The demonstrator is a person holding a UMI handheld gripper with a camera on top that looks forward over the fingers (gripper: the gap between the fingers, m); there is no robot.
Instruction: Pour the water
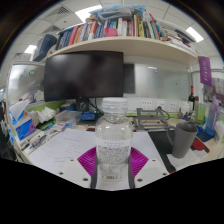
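Bottle (pixel 113 140) held upright between your gripper (pixel 113 163) fingers; carry step in hand, pouring not yet begun.
You have one clear water bottle with its cap apparently still on, both purple pads (pixel 88 158) pressing its sides, so the jaws are closed on it. One dark cup (pixel 185 137) stands on the desk (pixel 65 150) at 2 o'clock from the bottle, well apart. One monitor (pixel 84 76) sits beyond at 11 o'clock. Next move, as judged: uncap if needed, bring the bottle's mouth over the cup, then tilt slowly.
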